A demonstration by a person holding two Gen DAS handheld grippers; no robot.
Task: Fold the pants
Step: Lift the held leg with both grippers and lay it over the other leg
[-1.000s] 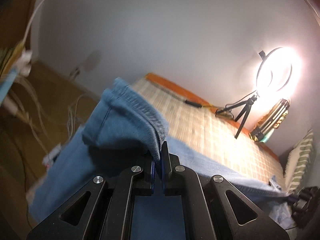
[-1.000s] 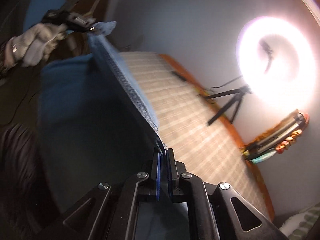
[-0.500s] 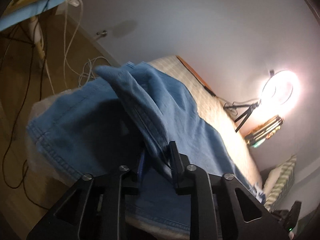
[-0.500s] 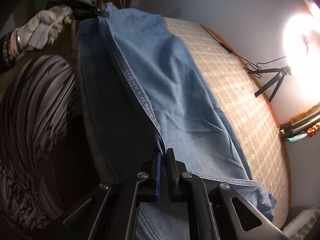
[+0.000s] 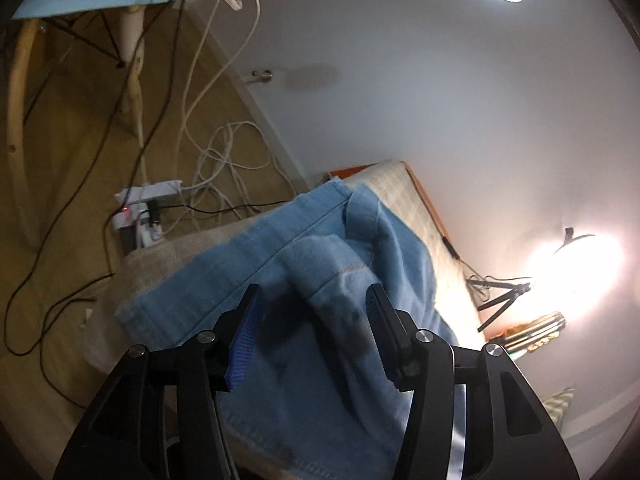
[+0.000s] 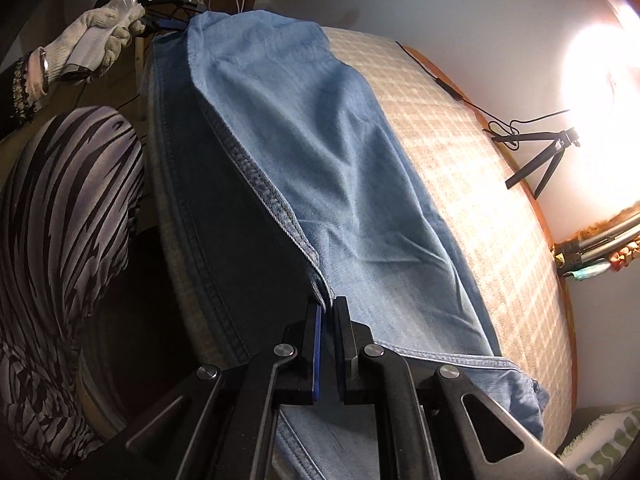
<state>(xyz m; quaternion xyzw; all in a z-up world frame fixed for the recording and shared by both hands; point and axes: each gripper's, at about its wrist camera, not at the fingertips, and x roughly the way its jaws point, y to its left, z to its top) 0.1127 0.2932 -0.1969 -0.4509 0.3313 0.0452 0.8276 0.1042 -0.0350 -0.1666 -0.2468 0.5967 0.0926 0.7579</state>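
White walls and a glaring ring light (image 6: 596, 64) frame a bed covered with a woven checked mat (image 6: 472, 184), and on it lie the blue denim pants (image 6: 320, 152), doubled lengthwise with one leg over the other.

The right gripper (image 6: 327, 306) is clamped on the hemmed edge of the upper layer, its jaws pressed together with only the thickness of the seam between them, pointing steeply down at the near end of the fold. The left gripper (image 5: 312, 316) stands parted; its jaws have just been opening, and a raised hump of denim sits between them without either pad pressing on it. In the right wrist view the gloved left hand (image 6: 100, 36) holds that tool at the far end of the garment, by the bed's corner.

The step in hand looks like setting down the long fold. To do it well, the right side should probably let go only once the seam lies flat on the lower layer, so the edges stay matched. The left tool would do best to draw back straight along its own line, clear of the hump, or a pad may drag the cloth and spoil the alignment. That bunched ridge under the left jaws likely wants smoothing toward the corner before any crosswise fold is started.
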